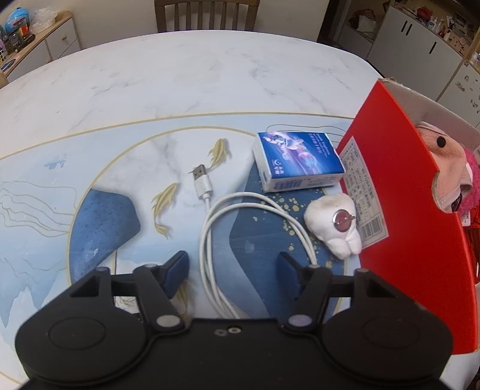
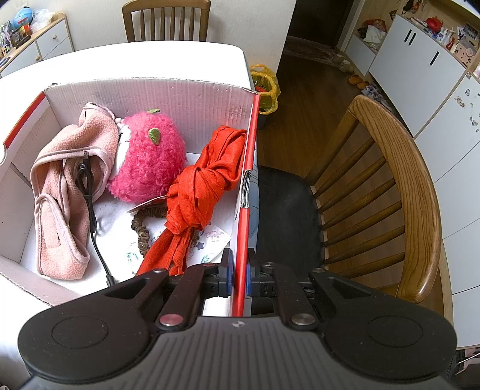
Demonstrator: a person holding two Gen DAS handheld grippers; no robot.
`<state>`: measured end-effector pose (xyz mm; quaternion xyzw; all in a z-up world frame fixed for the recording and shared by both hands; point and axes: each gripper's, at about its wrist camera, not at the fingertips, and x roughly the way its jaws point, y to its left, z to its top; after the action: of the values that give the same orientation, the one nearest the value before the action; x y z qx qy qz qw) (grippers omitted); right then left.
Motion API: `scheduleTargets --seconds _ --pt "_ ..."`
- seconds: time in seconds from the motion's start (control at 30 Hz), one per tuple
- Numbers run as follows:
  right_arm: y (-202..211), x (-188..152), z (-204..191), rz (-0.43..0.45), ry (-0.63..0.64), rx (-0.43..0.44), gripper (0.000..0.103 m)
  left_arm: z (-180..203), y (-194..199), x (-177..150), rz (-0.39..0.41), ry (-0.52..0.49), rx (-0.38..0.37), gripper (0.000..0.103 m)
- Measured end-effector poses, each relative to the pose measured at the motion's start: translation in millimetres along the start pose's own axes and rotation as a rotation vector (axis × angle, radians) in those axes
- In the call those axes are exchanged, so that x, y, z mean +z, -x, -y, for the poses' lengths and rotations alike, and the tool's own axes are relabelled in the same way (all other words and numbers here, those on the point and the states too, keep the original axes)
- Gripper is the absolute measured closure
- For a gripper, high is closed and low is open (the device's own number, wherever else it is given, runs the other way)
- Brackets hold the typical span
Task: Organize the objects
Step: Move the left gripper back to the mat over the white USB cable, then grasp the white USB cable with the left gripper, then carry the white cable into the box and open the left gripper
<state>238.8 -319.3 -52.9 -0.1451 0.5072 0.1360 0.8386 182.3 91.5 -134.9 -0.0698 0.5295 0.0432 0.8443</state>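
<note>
A coiled white USB cable lies on the patterned mat. My left gripper stands open just above it, and the cable's strands run between the blue pads without touching them. Beyond the cable sit a small blue-and-white carton and a white tooth-shaped plush, the plush beside the red cardboard box. My right gripper is shut on the box's red side wall. Inside the box lie a pink fleece piece, a fuzzy pink plush, a knotted red cloth and a black cable.
The marble-look table runs far back to a wooden chair. A second wooden chair stands right of the box, off the table's edge. A bin with a yellow bag sits on the floor behind. A brown scrunchie lies in the box.
</note>
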Motion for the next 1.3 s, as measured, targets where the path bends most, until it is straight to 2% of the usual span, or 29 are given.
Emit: scheduleTargets --seconds 0.07,0.23,0.3,0.37,0.47,0.7,1.03,1.3 --pt "0.0 0.0 0.0 0.0 0.0 0.0 0.095 1.4 0.5 -0.1 0.002 -0.004 0.004 0.051" --pt "0.0 0.0 -0.1 0.0 0.0 0.0 0.095 6.1 1.3 0.1 0.004 -0.032 0.042 0.071" --pt "0.1 0.0 0.0 0.0 0.0 0.0 0.095 6.6 2.0 0.0 0.006 -0.04 0.051 0.09" --pt "0.0 0.0 -0.1 0.0 0.001 0.0 0.095 7.1 2.4 0.1 0.006 -0.042 0.054 0.099" --pt "0.0 -0.1 0.1 0.0 0.001 0.0 0.095 11.3 5.0 -2.0 0.028 -0.052 0.087 0.1" --pt "0.0 -0.2 -0.1 0.0 0.001 0.0 0.095 13.8 26.2 -5.0 0.074 -0.039 0.082 0.101" --pt "-0.2 -0.1 -0.5 0.0 0.001 0.0 0.095 7.4 72.3 0.6 0.141 0.008 0.032 0.101" --pt "0.0 -0.1 -0.5 0.0 0.003 -0.001 0.095 18.4 107.6 10.1 0.168 -0.01 -0.046 0.102"
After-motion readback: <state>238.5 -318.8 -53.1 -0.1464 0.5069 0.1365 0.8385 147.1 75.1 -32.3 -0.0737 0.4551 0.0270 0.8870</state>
